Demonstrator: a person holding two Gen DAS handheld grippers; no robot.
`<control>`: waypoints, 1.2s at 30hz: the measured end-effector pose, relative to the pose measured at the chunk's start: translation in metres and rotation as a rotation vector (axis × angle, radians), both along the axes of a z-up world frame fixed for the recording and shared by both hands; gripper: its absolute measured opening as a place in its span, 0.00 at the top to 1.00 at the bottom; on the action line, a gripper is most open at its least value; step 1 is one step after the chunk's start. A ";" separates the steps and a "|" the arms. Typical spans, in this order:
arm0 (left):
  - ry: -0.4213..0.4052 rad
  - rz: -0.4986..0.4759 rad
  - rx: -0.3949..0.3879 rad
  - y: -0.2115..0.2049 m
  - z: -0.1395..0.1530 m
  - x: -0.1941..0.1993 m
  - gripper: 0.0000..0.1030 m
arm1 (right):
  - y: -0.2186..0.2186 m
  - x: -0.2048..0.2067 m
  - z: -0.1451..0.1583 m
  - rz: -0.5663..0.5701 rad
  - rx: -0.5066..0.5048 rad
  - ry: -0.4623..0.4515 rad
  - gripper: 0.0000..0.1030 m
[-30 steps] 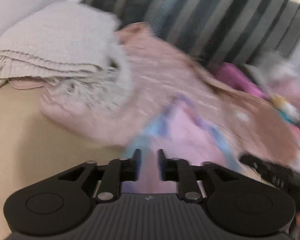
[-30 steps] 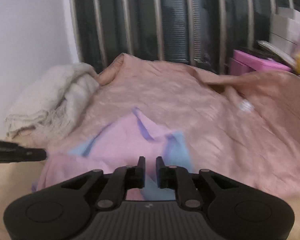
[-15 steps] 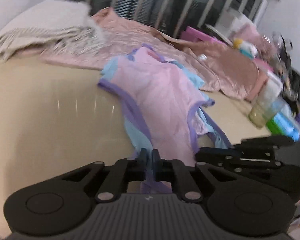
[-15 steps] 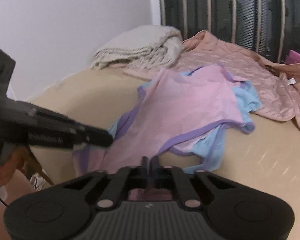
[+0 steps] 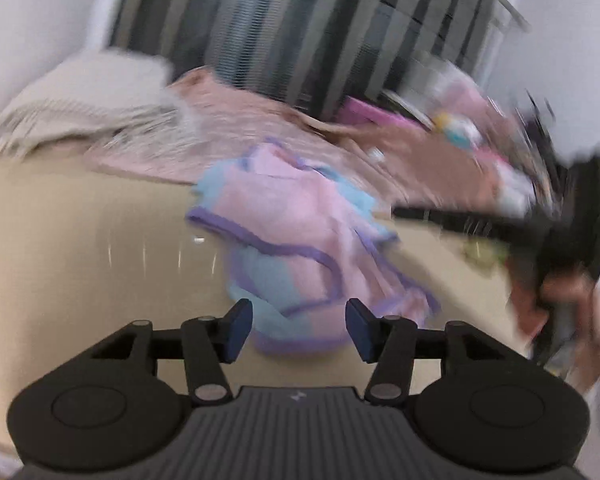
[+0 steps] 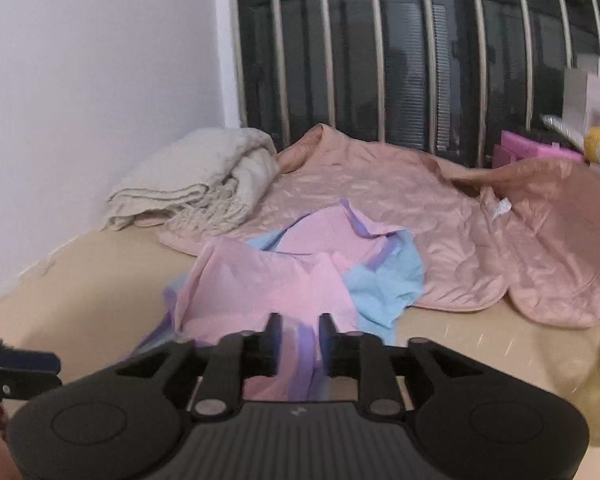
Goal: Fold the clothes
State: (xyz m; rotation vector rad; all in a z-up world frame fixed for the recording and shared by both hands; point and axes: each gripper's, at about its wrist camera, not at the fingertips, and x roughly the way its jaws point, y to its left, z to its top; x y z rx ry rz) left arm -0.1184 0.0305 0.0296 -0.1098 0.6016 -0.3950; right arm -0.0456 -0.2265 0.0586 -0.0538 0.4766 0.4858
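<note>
A pink garment (image 5: pixel 296 232) with purple trim and light blue parts lies crumpled on the beige surface (image 5: pixel 80 240); it also shows in the right wrist view (image 6: pixel 260 284). My left gripper (image 5: pixel 298 326) is open and empty, its jaws wide apart just above the garment's near hem. My right gripper (image 6: pixel 299 334) is partly open, with a fold of the garment lying between its fingers; it appears in the left wrist view (image 5: pixel 460 220) to the right of the garment. The left wrist view is blurred.
A quilted pink blanket (image 6: pixel 440 216) is spread behind the garment. A folded cream throw (image 6: pixel 196 184) sits at the back left by the white wall. Dark window bars (image 6: pixel 420 60) run behind. Pink boxes and toys (image 6: pixel 540 148) stand at the back right.
Both grippers were shut on the garment's hem and pulled it toward me. Now the left has opened wide and let go, the right has partly opened, and the garment lies crumpled.
</note>
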 end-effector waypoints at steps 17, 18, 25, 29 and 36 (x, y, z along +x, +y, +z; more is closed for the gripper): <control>-0.190 -0.037 0.502 -0.082 -0.031 -0.008 0.38 | 0.036 -0.082 -0.016 0.162 -0.233 -0.161 0.96; -0.195 -0.007 0.513 -0.084 -0.032 -0.007 0.38 | 0.036 -0.093 -0.010 0.148 -0.258 -0.237 0.96; -0.246 0.160 0.382 -0.060 -0.009 -0.015 0.48 | 0.033 -0.150 -0.023 0.075 -0.487 -0.557 0.96; -0.253 0.168 0.330 -0.048 0.002 -0.019 0.48 | 0.031 -0.155 -0.036 0.081 -0.503 -0.543 0.96; -0.244 -0.039 0.425 -0.070 -0.015 -0.023 0.48 | 0.034 -0.156 -0.034 0.083 -0.487 -0.523 0.96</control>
